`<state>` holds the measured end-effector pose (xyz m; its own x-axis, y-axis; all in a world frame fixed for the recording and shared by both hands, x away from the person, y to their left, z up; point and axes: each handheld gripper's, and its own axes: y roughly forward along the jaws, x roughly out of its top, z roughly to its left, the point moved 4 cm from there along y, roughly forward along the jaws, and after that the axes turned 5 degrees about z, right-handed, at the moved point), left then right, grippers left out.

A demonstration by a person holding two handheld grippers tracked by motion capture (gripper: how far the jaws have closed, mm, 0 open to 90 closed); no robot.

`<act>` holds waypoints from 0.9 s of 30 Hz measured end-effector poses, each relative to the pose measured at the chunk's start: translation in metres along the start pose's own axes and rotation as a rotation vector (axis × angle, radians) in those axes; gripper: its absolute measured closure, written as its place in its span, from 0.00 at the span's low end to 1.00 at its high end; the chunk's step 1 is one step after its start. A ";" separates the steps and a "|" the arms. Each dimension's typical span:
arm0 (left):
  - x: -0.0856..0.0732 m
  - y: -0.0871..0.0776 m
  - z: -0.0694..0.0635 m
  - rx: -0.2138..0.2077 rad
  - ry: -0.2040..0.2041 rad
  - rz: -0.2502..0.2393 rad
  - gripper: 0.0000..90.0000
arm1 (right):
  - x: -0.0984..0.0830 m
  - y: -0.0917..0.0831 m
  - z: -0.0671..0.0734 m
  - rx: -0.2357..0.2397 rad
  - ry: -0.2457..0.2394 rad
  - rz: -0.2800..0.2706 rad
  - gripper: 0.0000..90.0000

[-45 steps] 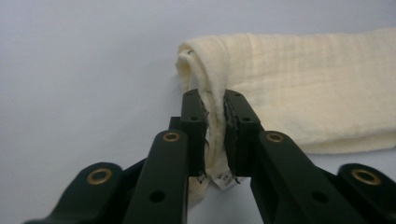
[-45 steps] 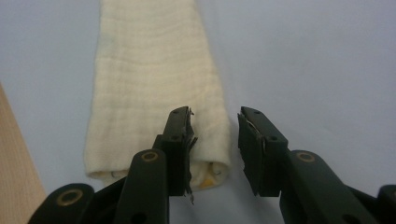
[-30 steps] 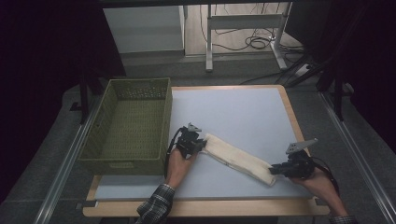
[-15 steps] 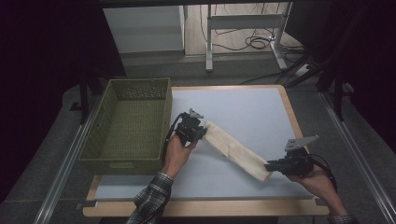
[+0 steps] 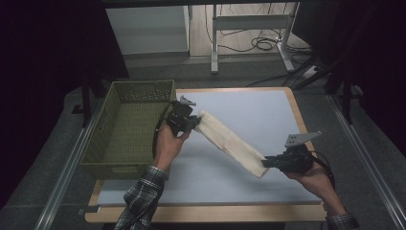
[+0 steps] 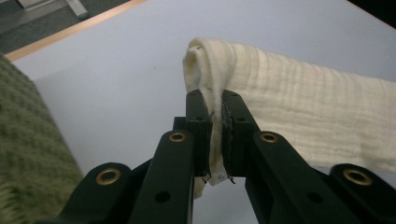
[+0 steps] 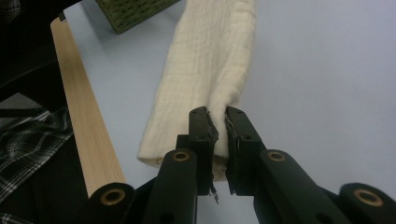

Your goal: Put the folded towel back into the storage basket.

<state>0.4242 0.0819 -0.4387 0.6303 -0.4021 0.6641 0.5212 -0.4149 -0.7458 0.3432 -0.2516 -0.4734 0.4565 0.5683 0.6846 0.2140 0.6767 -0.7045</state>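
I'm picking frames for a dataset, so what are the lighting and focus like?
High view: table evenly lit, surroundings dark. Left gripper view: cloth sharp, green basket blurred. Right gripper view: cloth sharp, plaid sleeve soft and shadowed.

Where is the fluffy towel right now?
In the high view the cream towel stretches across the table's middle, between the left gripper beside the green basket and the right gripper near the front edge.

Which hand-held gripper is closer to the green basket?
The left. The left hand-held gripper is right beside the green basket; the right hand-held gripper is far across the table.
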 end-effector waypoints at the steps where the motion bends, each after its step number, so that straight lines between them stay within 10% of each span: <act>1: 0.000 -0.002 0.003 0.005 -0.001 0.001 0.93 | 0.003 0.002 0.001 0.003 -0.004 -0.001 0.91; 27: 0.005 -0.028 0.086 -0.017 -0.047 0.012 0.92 | 0.072 0.045 0.014 0.031 0.013 -0.010 0.91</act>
<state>0.4623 0.1617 -0.4194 0.6629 -0.3684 0.6519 0.5040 -0.4244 -0.7523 0.3735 -0.1737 -0.4533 0.4659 0.5554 0.6888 0.1915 0.6967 -0.6914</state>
